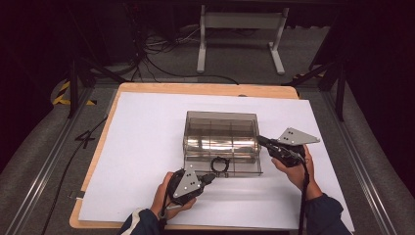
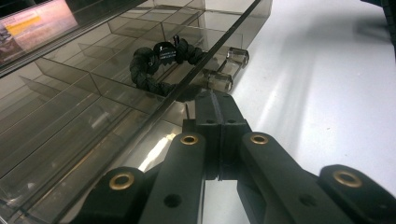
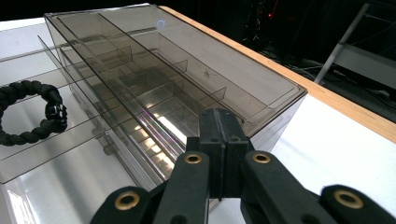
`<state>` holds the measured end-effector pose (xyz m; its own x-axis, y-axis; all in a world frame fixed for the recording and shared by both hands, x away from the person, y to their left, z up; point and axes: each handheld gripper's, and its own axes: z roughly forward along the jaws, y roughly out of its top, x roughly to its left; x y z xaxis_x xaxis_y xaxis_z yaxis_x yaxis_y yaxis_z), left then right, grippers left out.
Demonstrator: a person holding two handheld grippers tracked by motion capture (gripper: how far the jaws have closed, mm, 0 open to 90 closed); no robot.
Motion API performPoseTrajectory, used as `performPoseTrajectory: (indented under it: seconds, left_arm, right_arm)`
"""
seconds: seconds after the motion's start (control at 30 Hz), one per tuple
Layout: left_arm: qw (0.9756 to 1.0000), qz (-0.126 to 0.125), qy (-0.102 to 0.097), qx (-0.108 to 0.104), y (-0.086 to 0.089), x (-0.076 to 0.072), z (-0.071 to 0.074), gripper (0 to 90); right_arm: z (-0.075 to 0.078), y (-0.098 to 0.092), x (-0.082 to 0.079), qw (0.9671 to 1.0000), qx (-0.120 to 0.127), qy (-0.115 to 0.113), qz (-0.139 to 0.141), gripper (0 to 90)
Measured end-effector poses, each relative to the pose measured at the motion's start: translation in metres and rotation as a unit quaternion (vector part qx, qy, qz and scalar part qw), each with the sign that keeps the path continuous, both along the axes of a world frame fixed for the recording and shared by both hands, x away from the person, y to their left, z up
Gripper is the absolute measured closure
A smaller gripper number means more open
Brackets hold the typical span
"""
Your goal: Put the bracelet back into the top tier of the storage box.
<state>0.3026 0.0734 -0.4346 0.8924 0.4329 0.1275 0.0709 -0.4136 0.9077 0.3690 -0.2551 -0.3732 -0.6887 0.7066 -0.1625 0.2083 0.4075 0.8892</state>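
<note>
A smoky clear plastic box with inner dividers stands mid-table, its shallow drawer pulled out toward me. A black braided bracelet lies in the drawer's front compartment. My left gripper is shut, its tips just outside the drawer's front wall, near the clear handle. My right gripper is also shut, with nothing between the jaws. Its tips rest at the box's right end wall.
White paper covers a wooden board under the box. Bare paper lies to the left and right of the box. Beyond the board are cables and a white table frame on grey floor.
</note>
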Motion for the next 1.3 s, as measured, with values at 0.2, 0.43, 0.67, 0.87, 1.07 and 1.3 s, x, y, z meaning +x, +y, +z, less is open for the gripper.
performPoseTrajectory:
  seconds: [0.2, 0.43, 0.67, 0.87, 1.07, 1.3]
  left_arm:
    - [1.0000, 0.001, -0.001, 0.001, -0.0007, 0.0005, -0.0004, 89.4]
    - [1.0000, 0.004, -0.001, 0.003, -0.0018, 0.0012, -0.0007, 89.4]
    - [1.0000, 0.007, -0.002, -0.001, -0.0025, 0.0025, -0.0011, 89.5]
    - [0.9999, 0.010, -0.003, -0.001, -0.0019, 0.0035, -0.0008, 89.5]
    - [0.9999, 0.012, -0.002, -0.002, -0.0026, 0.0050, -0.0007, 89.5]
    - [0.9999, 0.015, -0.003, -0.005, -0.0033, 0.0072, -0.0010, 89.5]
  right_arm:
    - [-0.0001, 0.0000, -0.0002, 1.0000, 0.000, 0.000, 0.000, 90.0]
    - [0.0001, 0.0002, -0.0004, 1.0000, 0.000, 0.001, 0.002, 90.0]
    - [0.0002, 0.0002, -0.0007, 1.0000, 0.000, 0.001, 0.002, 90.0]
    - [0.0001, 0.0002, -0.0007, 1.0000, 0.000, 0.001, 0.003, 90.0]
    - [0.0001, 0.0004, -0.0008, 1.0000, -0.001, 0.000, 0.002, 90.0]
    - [0.0001, 0.0003, -0.0008, 1.0000, -0.001, 0.000, 0.003, 90.0]
